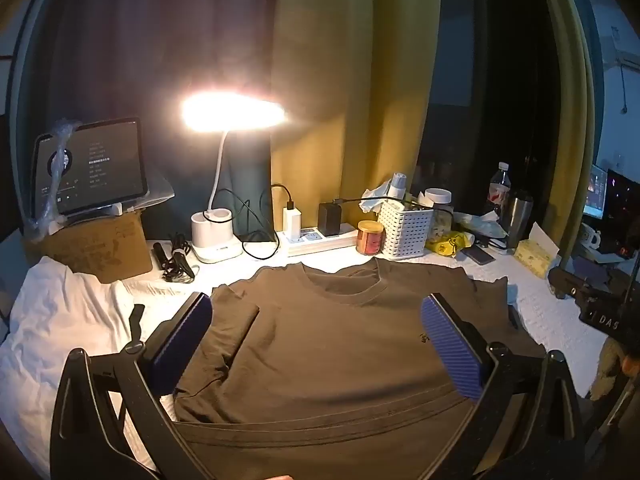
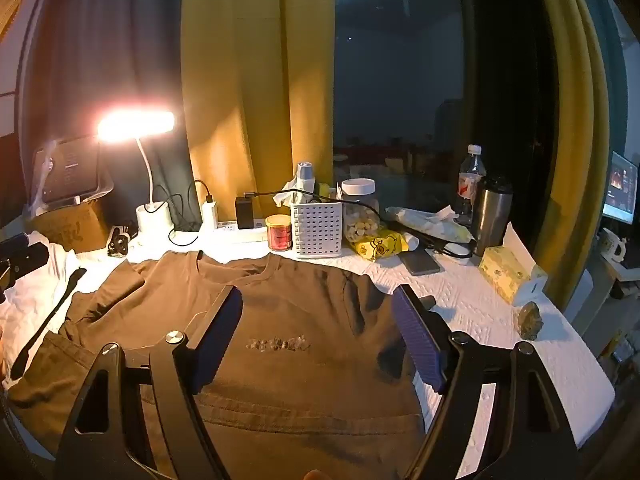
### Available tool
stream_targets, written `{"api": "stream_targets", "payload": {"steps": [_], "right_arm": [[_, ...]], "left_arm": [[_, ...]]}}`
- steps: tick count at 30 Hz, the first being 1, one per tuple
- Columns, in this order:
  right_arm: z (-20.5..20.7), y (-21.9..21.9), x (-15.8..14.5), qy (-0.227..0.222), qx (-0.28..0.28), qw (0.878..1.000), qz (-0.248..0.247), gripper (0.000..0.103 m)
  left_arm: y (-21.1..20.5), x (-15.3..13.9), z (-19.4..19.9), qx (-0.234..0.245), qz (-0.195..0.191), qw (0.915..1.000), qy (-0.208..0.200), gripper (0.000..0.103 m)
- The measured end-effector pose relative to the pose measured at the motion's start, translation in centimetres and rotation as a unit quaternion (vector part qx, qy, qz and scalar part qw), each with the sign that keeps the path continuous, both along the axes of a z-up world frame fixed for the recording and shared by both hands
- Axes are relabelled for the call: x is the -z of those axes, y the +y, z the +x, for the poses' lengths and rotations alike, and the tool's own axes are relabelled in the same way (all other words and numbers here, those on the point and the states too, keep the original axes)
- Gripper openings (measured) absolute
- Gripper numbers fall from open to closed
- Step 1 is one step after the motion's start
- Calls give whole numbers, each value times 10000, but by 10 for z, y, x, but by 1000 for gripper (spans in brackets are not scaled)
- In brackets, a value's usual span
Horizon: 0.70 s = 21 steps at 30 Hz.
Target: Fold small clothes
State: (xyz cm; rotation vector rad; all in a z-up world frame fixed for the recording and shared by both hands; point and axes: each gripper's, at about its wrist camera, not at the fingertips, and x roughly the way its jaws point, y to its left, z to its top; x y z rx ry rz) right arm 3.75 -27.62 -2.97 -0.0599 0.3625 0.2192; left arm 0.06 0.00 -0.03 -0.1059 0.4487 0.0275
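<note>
Brown T-shirt (image 1: 320, 344) spread flat, front up, on white quilted table cover (image 1: 552, 312); collar toward the clutter at the far edge, hem toward the cameras; small print on the chest (image 2: 279, 345); one sleeve folded over and creased on the left side in left wrist view (image 1: 236, 312).

Left gripper (image 1: 318, 344) released, jaws spread wide, blue ribbed pads (image 1: 452, 348) apart with nothing pinched; poised over the shirt's middle, angled downward; contact with cloth not determinable.

Right gripper (image 2: 318, 338) likewise released, jaws wide, pads (image 2: 418, 340) clear of each other; poised over the chest print; nothing grasped.

Far edge, left to right: tablet (image 1: 90, 164) propped on cardboard box (image 1: 100, 248); lit desk lamp (image 1: 232, 112) on white base; power strip (image 1: 320, 240) with chargers plugged in; red-labelled tin (image 1: 370, 238); white perforated basket (image 1: 406, 228); yellow packet (image 1: 448, 244); clear bottle (image 2: 471, 184); steel tumbler (image 2: 492, 212); tissue box (image 2: 506, 272).

Crumpled white cloth (image 1: 60, 312) left of the shirt; dark strap (image 2: 48, 320) lying beside the shirt's left sleeve; yellow curtain (image 1: 344, 80) behind the table; lit monitor (image 2: 622, 188) at far right.
</note>
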Motion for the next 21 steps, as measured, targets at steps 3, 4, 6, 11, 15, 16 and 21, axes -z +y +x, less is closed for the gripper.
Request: {"api": "stream_targets", "payload": {"steps": [3,4,6,11,15,16,21], "right_arm": [[0,0,0,-50,-5,10000,44,80],[0,0,0,-42,-8,10000,44,80],[0,0,0,-16,-5,10000,49,80],[0,1,0,-18,8,10000,22,80],[-1,1,1,-22,6,10000,6,80],[-1,1,1,-23,5,10000,6,80],[-1,3,0,-25,-4,10000,-18,80]], "left_arm": [[3,1,2,30,-21,10000,38,102],[3,-3,0,37,-31,10000,-26,102],[3,-2,-2,17,-14,10000,-91,102],[-1,0,-3,-17,-12,10000,-76,102],[1,0,-2,30,-169,9998,-82,102],[1,0,-2,31,-197,9998,-91,102],[0,2,-3,57,-173,9998,-89,102]]}}
